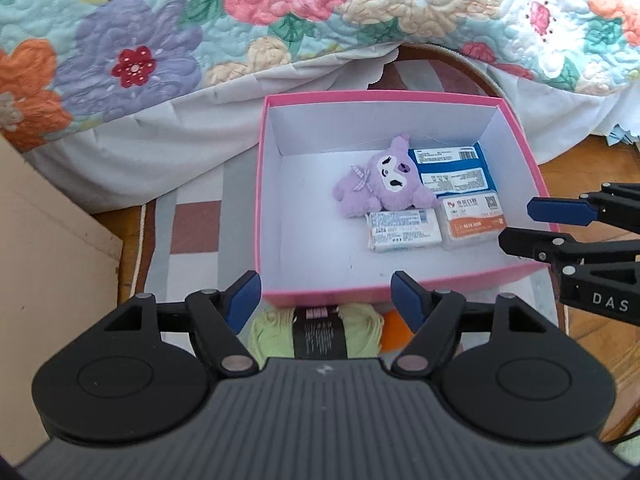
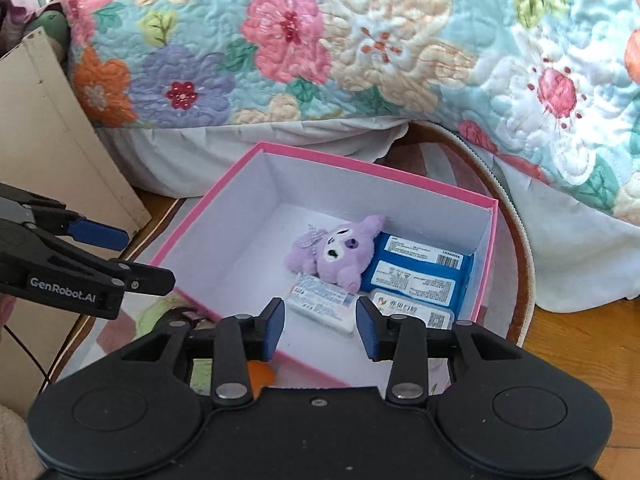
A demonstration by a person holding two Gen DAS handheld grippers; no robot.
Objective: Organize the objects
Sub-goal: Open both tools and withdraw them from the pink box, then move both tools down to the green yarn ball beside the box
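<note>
The left claw hangs open and empty above the pink box's near wall.

At the right edge of your left wrist view, the right gripper bears the white letters "DAS" on its black arm. At the left edge of your right wrist view, the left gripper reads "GenRobot.AI". In the pink box, the packets' labels carry print, a barcode and QR codes too small to read.
</note>
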